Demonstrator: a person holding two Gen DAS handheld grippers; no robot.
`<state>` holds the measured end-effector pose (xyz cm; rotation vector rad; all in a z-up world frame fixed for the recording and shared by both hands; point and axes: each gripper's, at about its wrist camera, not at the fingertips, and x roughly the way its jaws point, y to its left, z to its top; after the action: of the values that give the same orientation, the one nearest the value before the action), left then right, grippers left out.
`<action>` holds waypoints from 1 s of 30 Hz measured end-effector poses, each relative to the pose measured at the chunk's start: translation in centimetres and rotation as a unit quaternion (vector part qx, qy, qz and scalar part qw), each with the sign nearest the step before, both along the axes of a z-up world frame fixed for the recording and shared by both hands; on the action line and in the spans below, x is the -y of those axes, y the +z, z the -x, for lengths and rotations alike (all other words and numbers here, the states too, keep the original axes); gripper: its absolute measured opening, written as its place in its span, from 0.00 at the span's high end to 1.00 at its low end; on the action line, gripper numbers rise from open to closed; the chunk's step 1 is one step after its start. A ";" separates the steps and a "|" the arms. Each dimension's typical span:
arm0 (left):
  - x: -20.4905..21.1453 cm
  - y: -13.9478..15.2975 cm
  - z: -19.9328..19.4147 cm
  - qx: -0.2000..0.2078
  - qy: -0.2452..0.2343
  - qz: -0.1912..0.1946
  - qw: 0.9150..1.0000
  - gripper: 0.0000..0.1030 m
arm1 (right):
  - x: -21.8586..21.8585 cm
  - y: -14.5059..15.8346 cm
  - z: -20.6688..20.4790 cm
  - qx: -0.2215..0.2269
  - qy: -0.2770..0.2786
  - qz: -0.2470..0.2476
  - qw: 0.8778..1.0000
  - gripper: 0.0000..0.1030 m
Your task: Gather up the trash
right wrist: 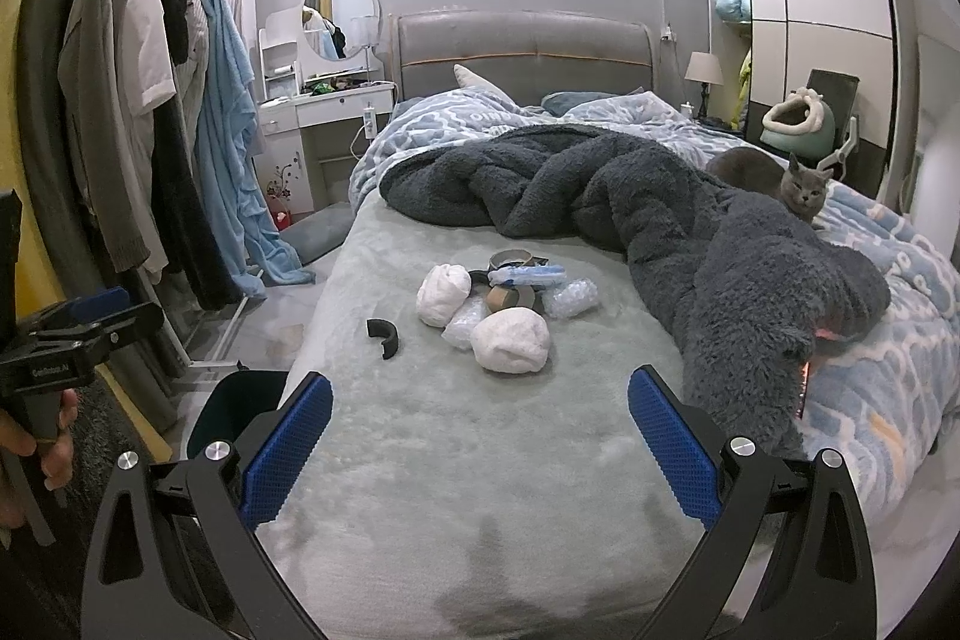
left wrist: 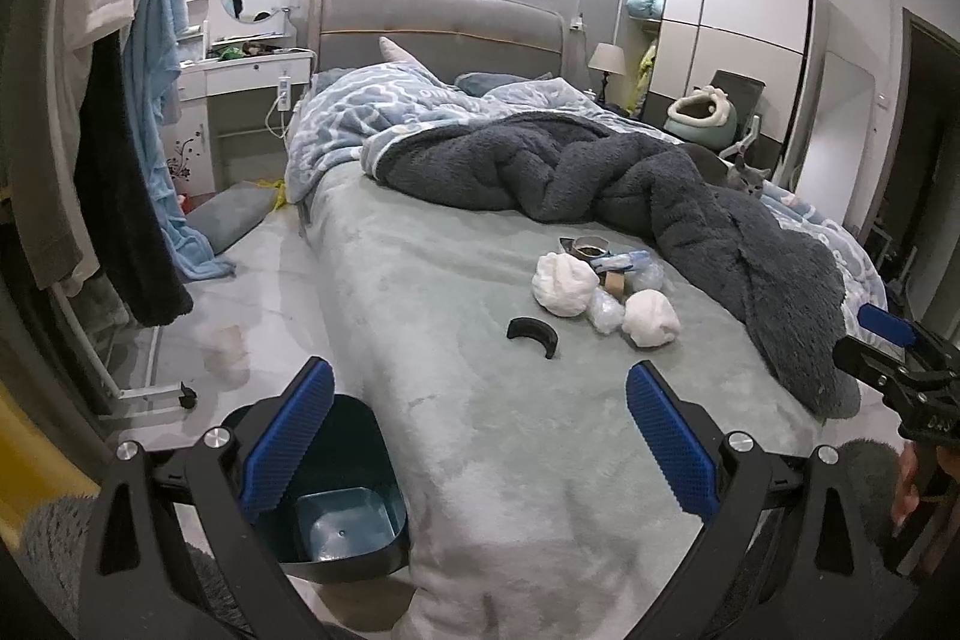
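Observation:
A pile of trash lies on the pale green bed cover: two white crumpled wads, clear plastic wrap, tape rolls and a black curved piece. A dark bin stands on the floor at the bed's near left corner; it also shows in the right wrist view. My left gripper is open and empty above the bed's foot. My right gripper is open and empty, short of the pile.
A dark fleece blanket and a blue quilt cover the bed's right side. A grey cat sits there. A clothes rack stands on the left, a dressing table behind it, a wardrobe at the right.

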<state>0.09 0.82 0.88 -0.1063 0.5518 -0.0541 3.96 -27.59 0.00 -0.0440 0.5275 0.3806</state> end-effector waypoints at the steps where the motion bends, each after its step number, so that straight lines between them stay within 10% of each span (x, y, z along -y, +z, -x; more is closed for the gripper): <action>1: -0.1 0.0 0.0 -0.001 -0.003 0.001 1.000 0.03 | 0.1 0.0 -0.2 -0.001 0.000 -0.001 1.000 0.03; 30: -0.4 -1.5 -6.6 -0.007 -0.059 -0.037 0.998 0.04 | 0.3 -4.4 -8.9 -0.076 0.020 -0.033 0.996 0.03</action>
<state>6.67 1.24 -0.60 -0.0018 0.5732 -0.1485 12.91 -27.87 -4.43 0.0377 0.6649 0.4423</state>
